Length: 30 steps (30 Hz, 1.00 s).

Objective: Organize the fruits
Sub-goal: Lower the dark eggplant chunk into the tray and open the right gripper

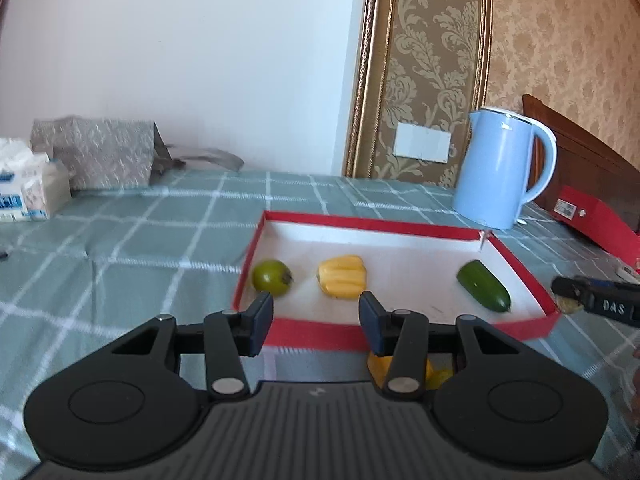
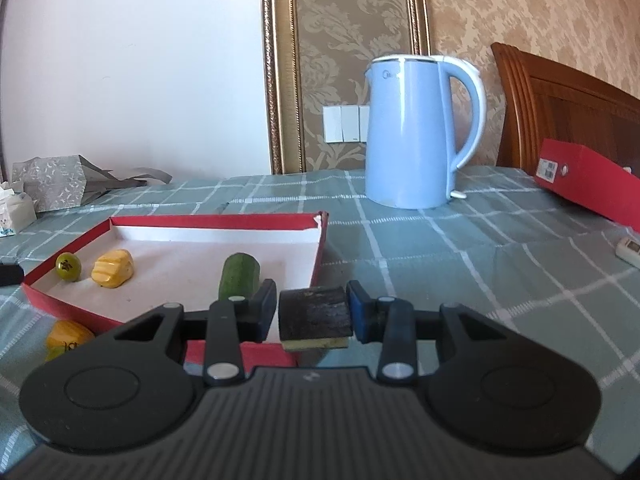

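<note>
Left gripper: jaws apart, nothing between them, at the near rim of the red tray. Right gripper: clamped on a dark block. Tray contains green fruit, yellow pepper, cucumber

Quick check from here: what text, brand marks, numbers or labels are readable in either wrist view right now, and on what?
"DAS": white letters on the right gripper at the right edge of the left wrist view; cut off, may continue.
Blue kettle: faint mark near its rim, too blurred to read.
Red box: white sticker label, print too small.
Tissue pack: blue printing, blurred.
Remote control: display unreadable.
Left gripper: small embossed logo on its body, no words.
</note>
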Each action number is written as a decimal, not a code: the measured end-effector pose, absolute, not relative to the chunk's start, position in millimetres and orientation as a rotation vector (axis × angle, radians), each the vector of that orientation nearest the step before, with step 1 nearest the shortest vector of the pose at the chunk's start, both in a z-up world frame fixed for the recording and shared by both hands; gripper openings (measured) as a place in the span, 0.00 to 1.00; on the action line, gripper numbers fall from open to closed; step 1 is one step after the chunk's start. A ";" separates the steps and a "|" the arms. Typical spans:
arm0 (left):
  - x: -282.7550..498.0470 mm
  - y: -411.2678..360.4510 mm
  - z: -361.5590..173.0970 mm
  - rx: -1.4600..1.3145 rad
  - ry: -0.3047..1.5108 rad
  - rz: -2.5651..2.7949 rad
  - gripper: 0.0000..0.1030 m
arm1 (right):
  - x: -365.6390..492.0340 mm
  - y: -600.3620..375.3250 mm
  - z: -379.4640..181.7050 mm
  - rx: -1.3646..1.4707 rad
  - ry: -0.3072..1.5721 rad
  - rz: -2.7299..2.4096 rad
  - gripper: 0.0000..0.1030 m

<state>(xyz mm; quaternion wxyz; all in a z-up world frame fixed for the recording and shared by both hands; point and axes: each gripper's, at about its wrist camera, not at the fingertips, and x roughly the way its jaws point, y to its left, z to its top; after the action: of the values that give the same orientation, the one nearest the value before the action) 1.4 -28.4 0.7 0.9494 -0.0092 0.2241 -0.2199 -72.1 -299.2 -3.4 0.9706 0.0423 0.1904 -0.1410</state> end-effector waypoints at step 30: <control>3.0 -34.0 -19.0 0.015 0.535 -0.507 0.45 | 39.3 -235.3 -4.1 -0.105 0.563 0.030 0.85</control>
<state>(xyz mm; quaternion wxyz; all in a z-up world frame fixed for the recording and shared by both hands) 3.0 -34.0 -19.0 0.9328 0.0072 0.2615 -0.2479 39.3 -235.3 -4.1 0.9592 -0.0517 0.2776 0.0146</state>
